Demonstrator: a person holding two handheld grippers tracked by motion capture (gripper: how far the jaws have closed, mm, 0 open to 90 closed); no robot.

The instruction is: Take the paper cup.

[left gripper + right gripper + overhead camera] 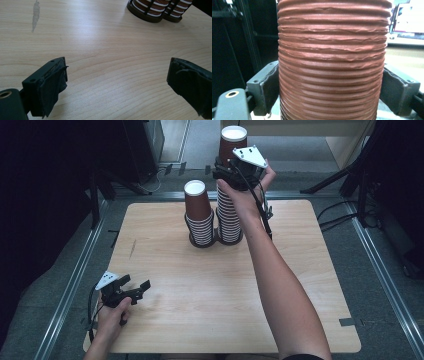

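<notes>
Right gripper view: cup stack [332,62] between tongs [331,90]

1. The left gripper [137,289] is black, with a pale grey three-cornered plate on top, dotted with small dark holes.
2. A black cable loops from its rear beside the left hand [114,316].
3. In the left gripper view each jaw is a matt black block faced with ragged black tape; the nearer block has two small screw holes, and a brass-ringed hole sits in the body below.
4. The right gripper [226,171] is black too, carries a matching grey plate, and trails a black cable along the bare forearm.
5. A dark sleeve edge shows at the right upper arm.
6. The right gripper view shows the same taped blocks, screw holes and brass-ringed hole.
</notes>
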